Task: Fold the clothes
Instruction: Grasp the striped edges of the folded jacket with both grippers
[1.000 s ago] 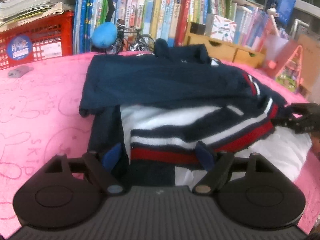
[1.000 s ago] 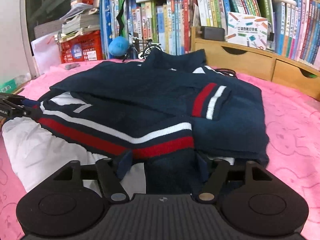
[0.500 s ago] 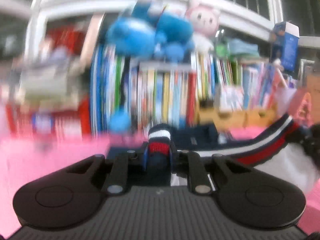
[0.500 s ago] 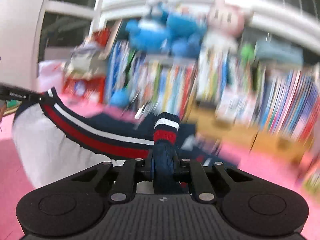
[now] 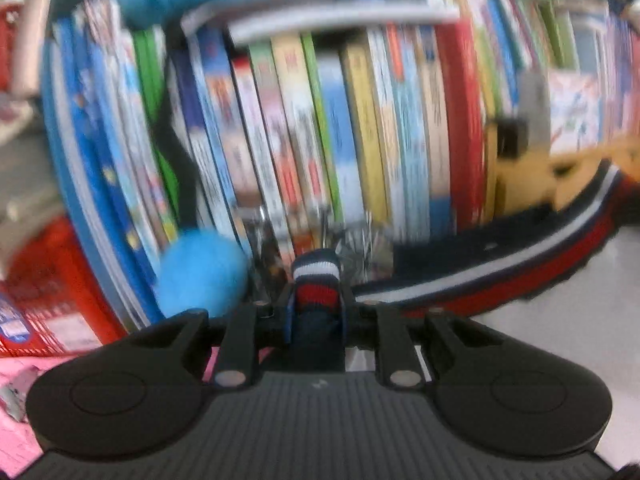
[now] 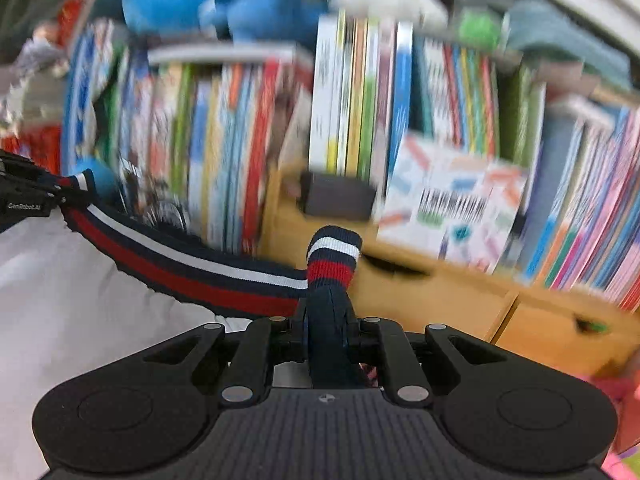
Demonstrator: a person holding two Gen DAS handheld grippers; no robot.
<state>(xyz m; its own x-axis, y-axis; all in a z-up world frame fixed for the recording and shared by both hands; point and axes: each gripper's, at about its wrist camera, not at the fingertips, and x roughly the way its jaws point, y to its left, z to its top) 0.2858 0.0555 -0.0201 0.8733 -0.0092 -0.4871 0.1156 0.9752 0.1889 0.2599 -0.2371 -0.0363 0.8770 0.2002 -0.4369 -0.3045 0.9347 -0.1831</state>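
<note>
The navy sweater point(image 6: 192, 268), hemmed in red and white stripes, hangs stretched in the air between both tongs, in front of the bookshelf point(image 6: 360, 100), its white inside point(image 6: 80, 300) facing near. The left tongs point(image 5: 316, 300) are clamped on a bunched hem corner; the right tongs point(image 6: 330, 308) are clamped on the other corner. Only the right view shows the left tongs at far left gripping the hem, plus wooden drawers point(image 6: 460, 300). Only the left view shows a red crate point(image 5: 48, 300) and the pink worktop point(image 5: 16, 432). Both tongs point level toward the books
</note>
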